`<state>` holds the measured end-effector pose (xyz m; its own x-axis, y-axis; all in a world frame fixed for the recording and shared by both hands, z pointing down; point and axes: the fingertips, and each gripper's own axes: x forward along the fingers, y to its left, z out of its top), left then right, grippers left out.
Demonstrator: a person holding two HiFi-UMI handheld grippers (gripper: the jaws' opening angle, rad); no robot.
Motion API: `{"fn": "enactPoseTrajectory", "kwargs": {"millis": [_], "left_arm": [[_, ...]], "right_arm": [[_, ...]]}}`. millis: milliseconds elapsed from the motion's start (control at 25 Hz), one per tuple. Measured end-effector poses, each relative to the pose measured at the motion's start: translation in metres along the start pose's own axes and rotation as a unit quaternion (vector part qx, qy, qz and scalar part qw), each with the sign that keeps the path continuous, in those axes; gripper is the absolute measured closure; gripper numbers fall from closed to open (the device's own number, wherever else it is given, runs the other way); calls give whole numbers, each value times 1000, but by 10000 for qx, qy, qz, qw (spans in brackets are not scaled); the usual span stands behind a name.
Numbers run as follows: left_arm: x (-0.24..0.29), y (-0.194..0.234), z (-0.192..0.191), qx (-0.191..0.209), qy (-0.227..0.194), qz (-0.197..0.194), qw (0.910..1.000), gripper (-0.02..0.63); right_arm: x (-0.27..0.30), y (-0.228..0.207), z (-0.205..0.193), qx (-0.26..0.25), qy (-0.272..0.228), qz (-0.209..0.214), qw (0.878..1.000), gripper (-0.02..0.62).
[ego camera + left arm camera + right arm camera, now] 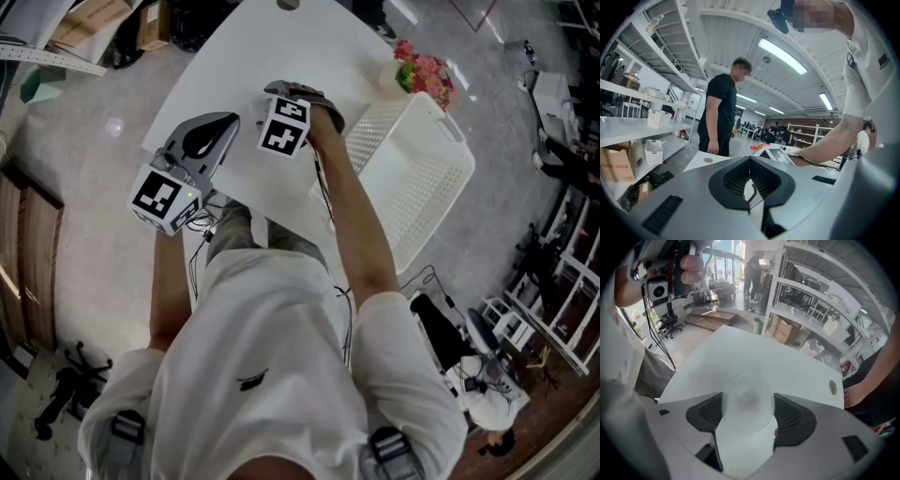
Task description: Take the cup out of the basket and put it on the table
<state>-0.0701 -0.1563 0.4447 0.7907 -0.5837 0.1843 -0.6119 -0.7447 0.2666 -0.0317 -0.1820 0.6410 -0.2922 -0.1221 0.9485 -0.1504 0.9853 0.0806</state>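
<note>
A clear plastic cup (747, 399) lies sideways between my right gripper's black pads (708, 413), its round base pointing out over the white table (754, 357). My right gripper (748, 411) is shut on it. In the head view the right gripper (292, 94) hangs above the table (272, 47), left of the white basket (412, 178), and hides the cup. My left gripper (217, 129) is at the table's near left edge; in its own view the left gripper (750, 159) has its jaws closed together with nothing between them.
The basket looks empty. A pot of pink flowers (422, 73) stands behind it. A person in black (722, 108) stands at the table's far side, a hand (855, 395) near its edge. Shelving racks (811, 301) run beyond the table.
</note>
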Motion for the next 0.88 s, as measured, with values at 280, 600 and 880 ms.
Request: {"fn": "enactPoseTrajectory", "kwargs": {"millis": [280, 600, 880], "left_arm": [[1, 0, -1, -4, 13, -2, 10000, 594], [2, 0, -3, -1, 25, -4, 10000, 594], [4, 0, -2, 29, 33, -21, 10000, 594]], "right_arm": [[1, 5, 0, -26, -97, 132, 9999, 277], [0, 4, -1, -34, -106, 133, 9998, 250], [-9, 1, 0, -48, -151, 90, 9998, 250]]}}
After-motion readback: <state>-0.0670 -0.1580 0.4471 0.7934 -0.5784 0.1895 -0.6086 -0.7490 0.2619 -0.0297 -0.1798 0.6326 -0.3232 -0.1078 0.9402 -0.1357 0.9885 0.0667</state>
